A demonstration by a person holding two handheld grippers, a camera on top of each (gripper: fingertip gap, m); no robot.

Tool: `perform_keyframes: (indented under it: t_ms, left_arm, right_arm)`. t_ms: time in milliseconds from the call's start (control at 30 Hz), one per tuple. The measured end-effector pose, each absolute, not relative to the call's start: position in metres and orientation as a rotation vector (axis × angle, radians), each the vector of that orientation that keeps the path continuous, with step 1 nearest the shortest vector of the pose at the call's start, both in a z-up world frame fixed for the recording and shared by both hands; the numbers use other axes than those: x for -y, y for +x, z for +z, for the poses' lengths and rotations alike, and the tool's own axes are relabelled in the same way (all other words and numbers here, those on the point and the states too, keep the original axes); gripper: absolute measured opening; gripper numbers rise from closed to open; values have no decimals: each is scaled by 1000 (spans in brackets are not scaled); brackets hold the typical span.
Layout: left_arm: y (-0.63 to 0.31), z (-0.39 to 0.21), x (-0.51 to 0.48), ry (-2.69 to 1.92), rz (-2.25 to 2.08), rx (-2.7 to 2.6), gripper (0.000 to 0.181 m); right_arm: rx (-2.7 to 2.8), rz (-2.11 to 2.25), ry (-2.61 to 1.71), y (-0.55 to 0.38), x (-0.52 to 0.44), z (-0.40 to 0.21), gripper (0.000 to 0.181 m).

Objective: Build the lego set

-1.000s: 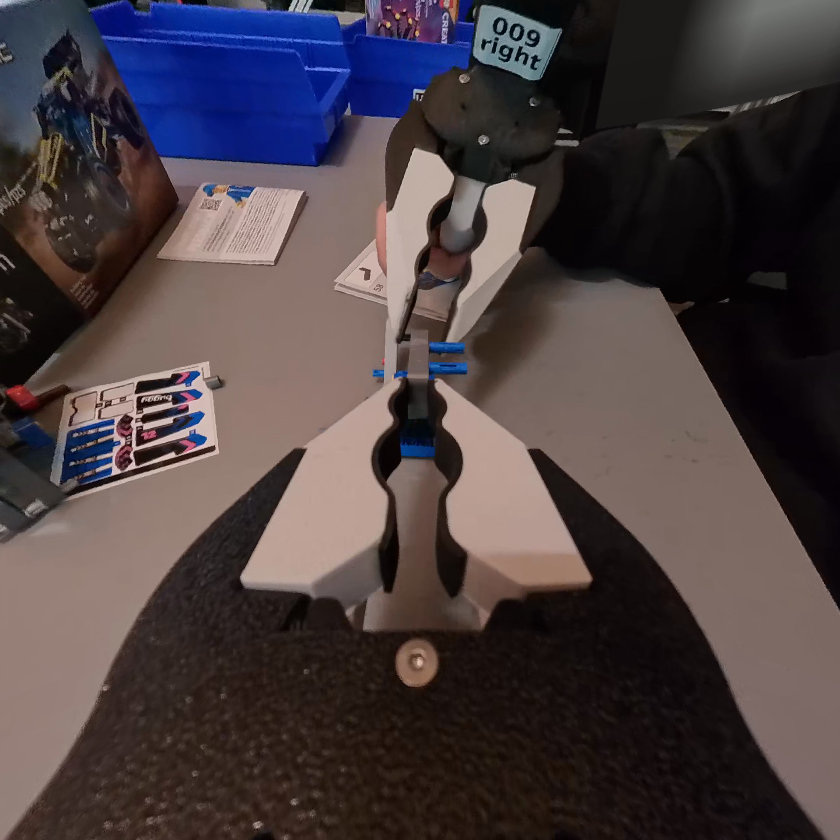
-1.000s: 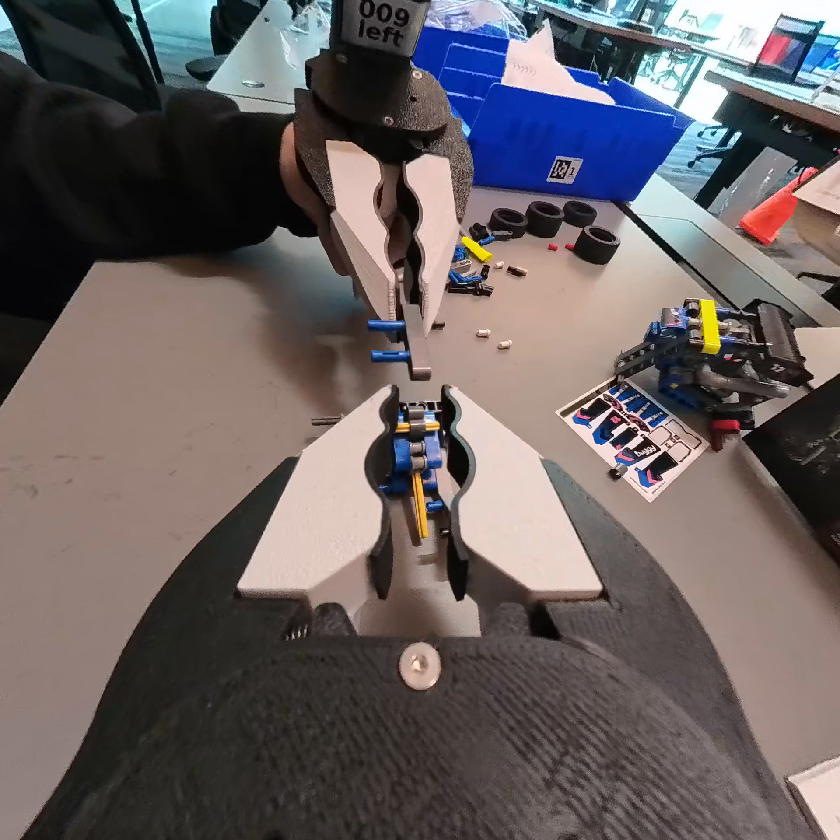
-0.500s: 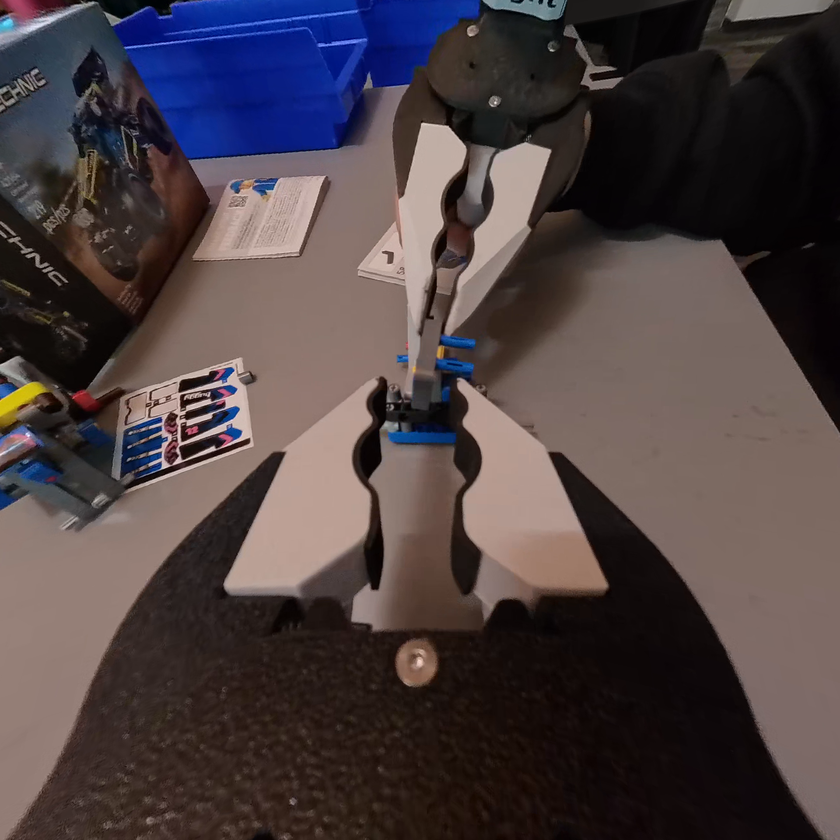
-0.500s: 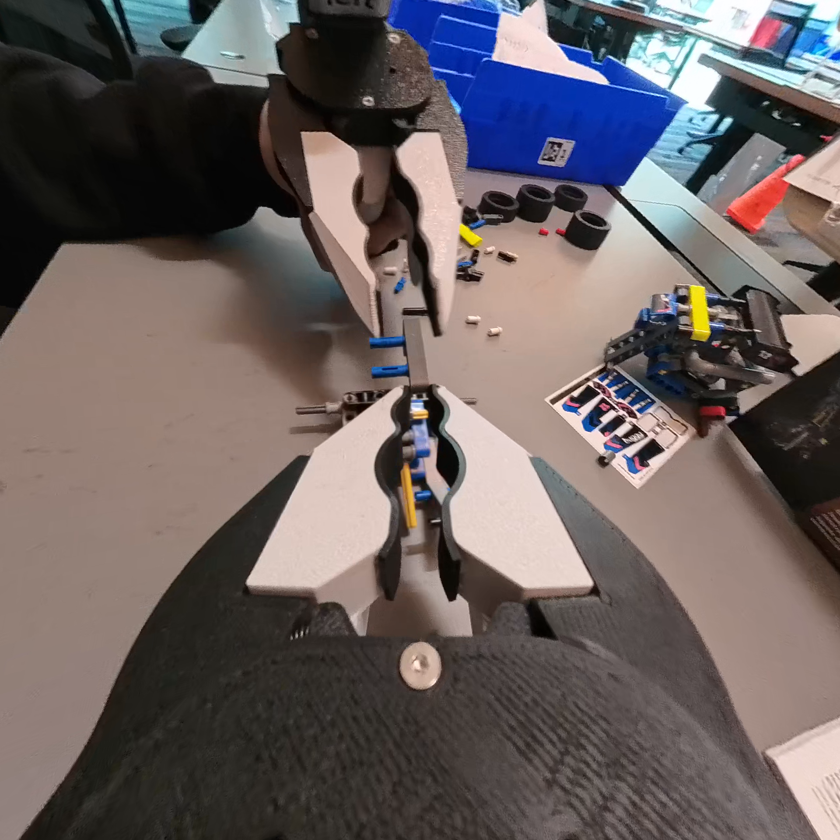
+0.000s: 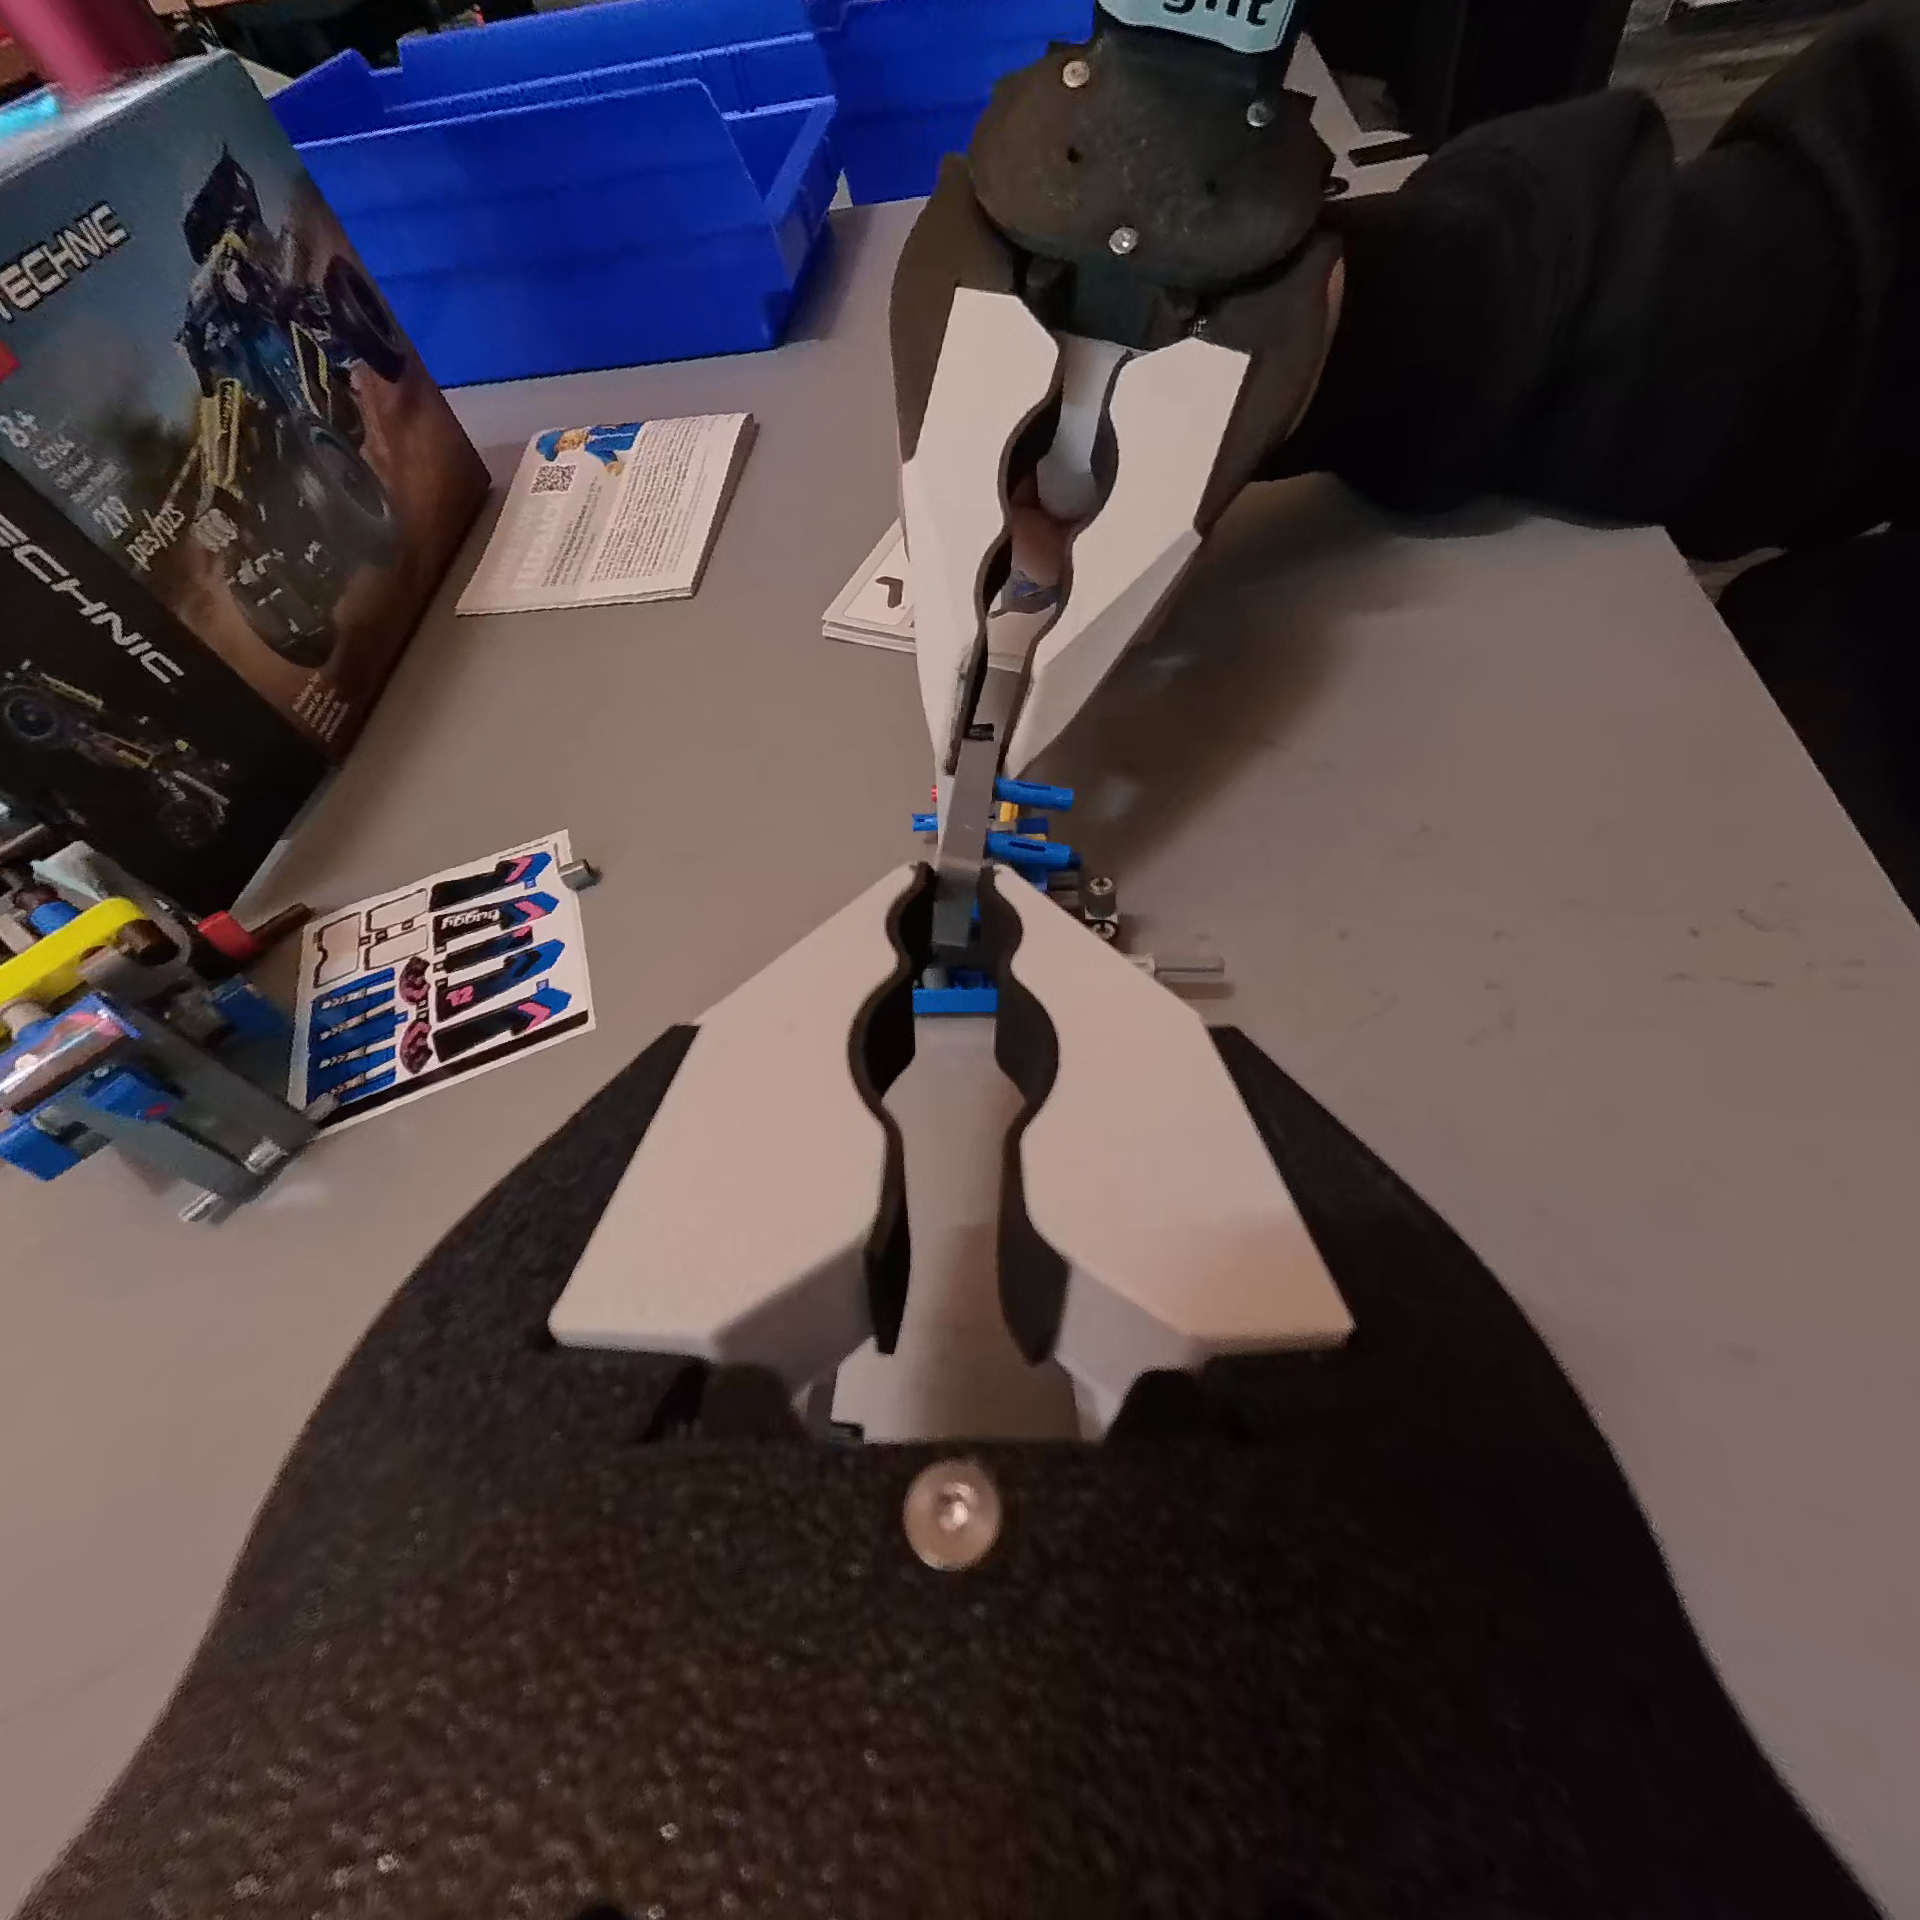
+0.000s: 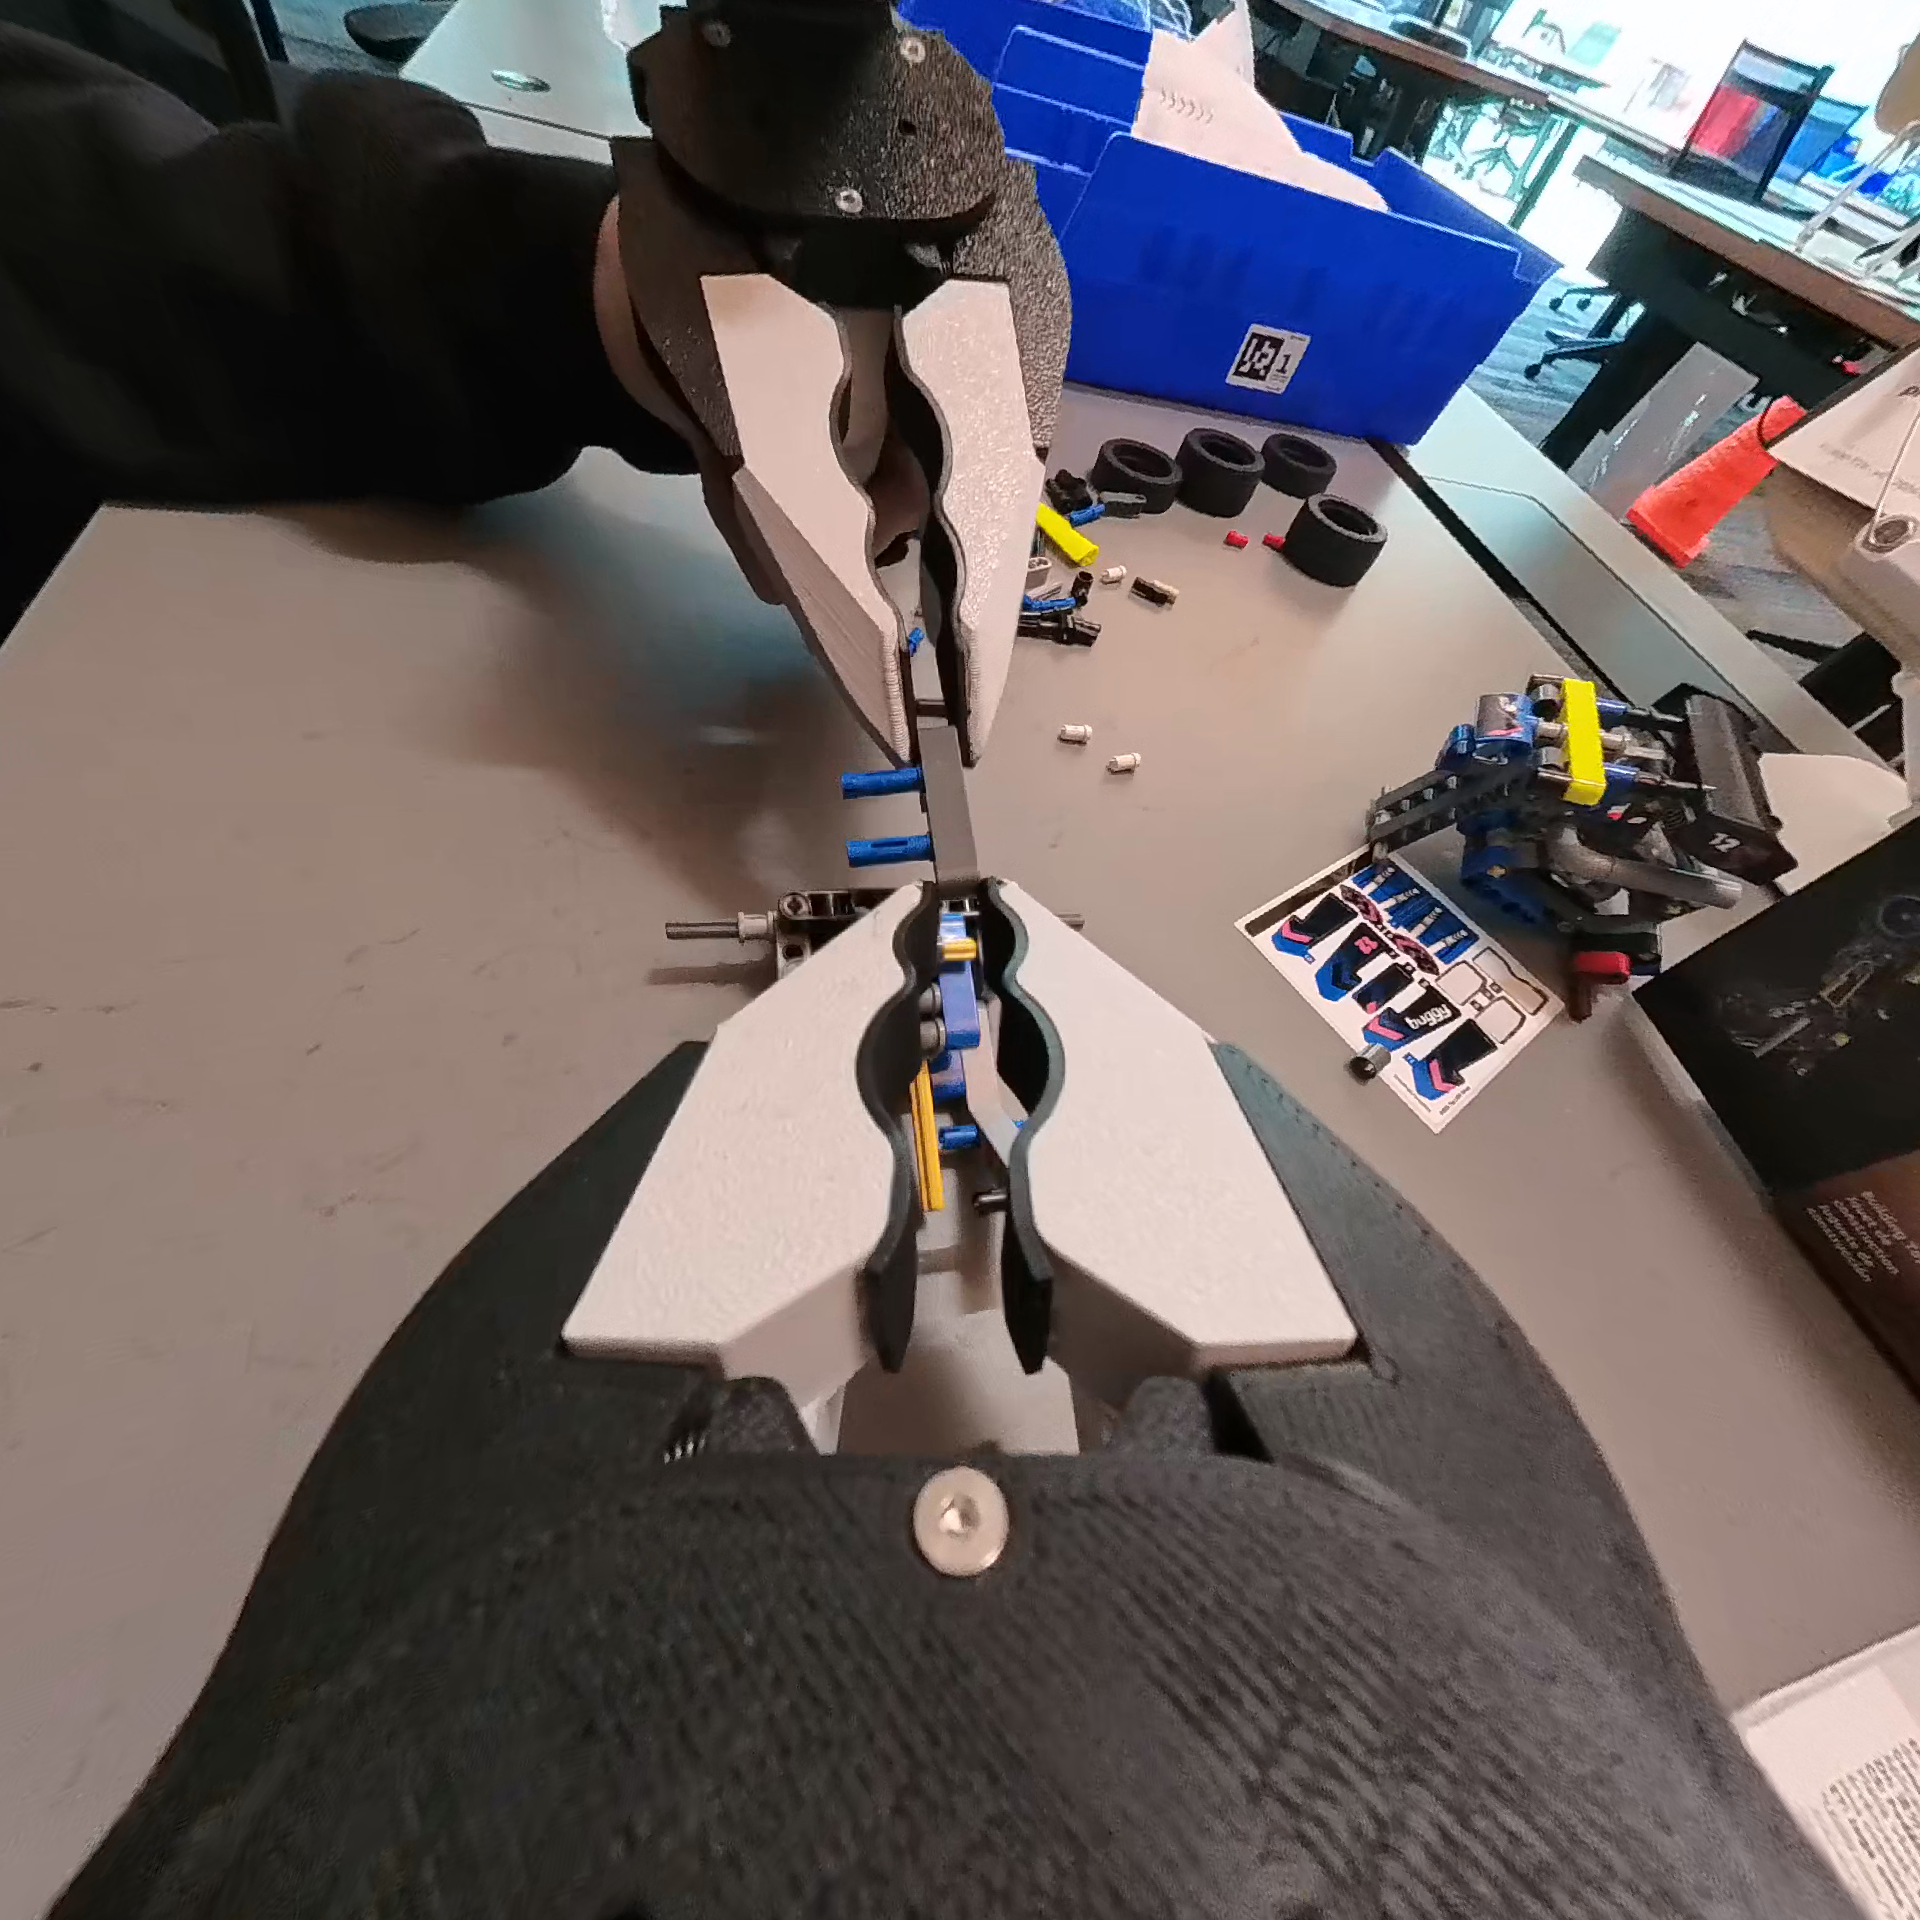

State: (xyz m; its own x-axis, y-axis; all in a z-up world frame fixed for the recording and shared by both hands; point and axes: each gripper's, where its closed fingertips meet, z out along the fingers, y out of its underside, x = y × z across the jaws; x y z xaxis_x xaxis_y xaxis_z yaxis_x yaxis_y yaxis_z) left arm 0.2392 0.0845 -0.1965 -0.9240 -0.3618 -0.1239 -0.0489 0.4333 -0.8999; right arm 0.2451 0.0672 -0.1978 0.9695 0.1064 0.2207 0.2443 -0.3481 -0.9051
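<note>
Grey beam (image 6: pixel 954 805) with blue pins (image 6: pixel 883 816): your left gripper (image 5: pixel 954 914) clamps it; right gripper (image 6: pixel 954 904) clamps blue subassembly (image 6: pixel 951 1013). Sticker sheet (image 6: pixel 1397 987), tyres (image 6: pixel 1216 473), loose pins nearby.

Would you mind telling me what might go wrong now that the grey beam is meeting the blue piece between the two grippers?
1. The left gripper pinches the grey beam only at its fingertips, so pushing may pivot it or make it slip.
2. The blue pins stick out sideways near the right gripper and might catch on its tips.
3. The blue subassembly could shift in that grip.
</note>
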Motion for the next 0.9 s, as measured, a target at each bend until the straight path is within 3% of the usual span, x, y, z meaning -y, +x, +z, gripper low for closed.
perform_keyframes:
  t_ms: [33, 167, 300, 367, 900]
  left_arm:
    - [239, -197, -84, -349, -1479, -2394, 5]
    - [242, -197, -85, -319, -1424, -2371, 4]
    - [253, -198, -93, -343, -1358, -2319, 5]
    - [257, -199, -97, -394, -1348, -2309, 5]
    - [256, -217, -93, -435, -1335, -2440, 5]
  right_arm:
    - [258, -155, -1936, 246, -67, -199, 6]
    - [243, -173, -1942, 249, -67, -199, 6]
    - [185, -34, -1931, 248, -62, -198, 36]
    - [182, -22, -1957, 248, -62, -202, 42]
    - [221, -82, -2065, 250, -68, -221, 42]
